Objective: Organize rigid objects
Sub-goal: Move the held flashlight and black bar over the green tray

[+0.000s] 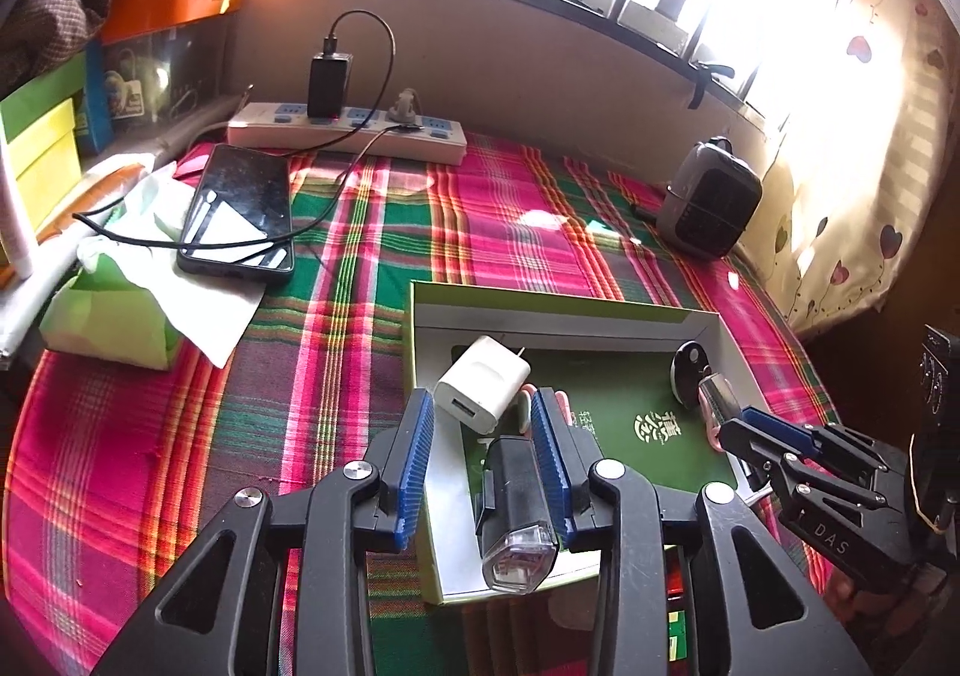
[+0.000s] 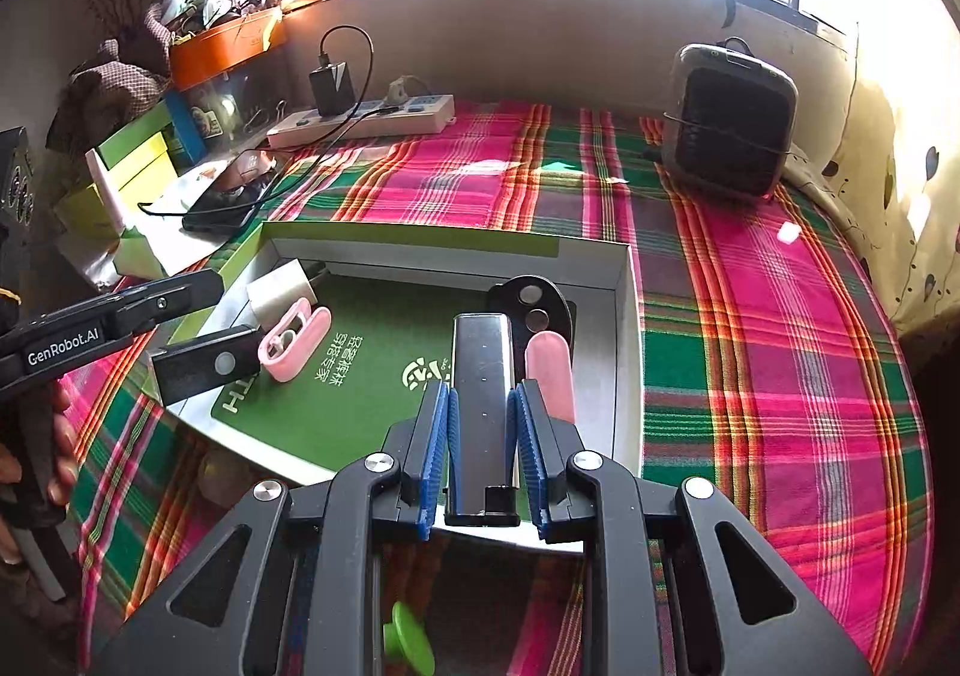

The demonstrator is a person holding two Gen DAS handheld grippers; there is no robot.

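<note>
Glossy black rectangular bar [image 2: 483, 412] lies lengthwise in right claw [image 2: 483, 418], clenched on it, above shallow white cardboard box [image 2: 627, 316]; left claw [image 1: 483, 466] released.

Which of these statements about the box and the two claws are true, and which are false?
1. The right claw grips a dark metallic bar. True.
2. The white charger lies outside the box. False: it lies inside, near a far corner.
3. A black adapter is plugged into the power strip. True.
4. The left claw clamps a pink case. False: its jaws stand open around a black device.
</note>
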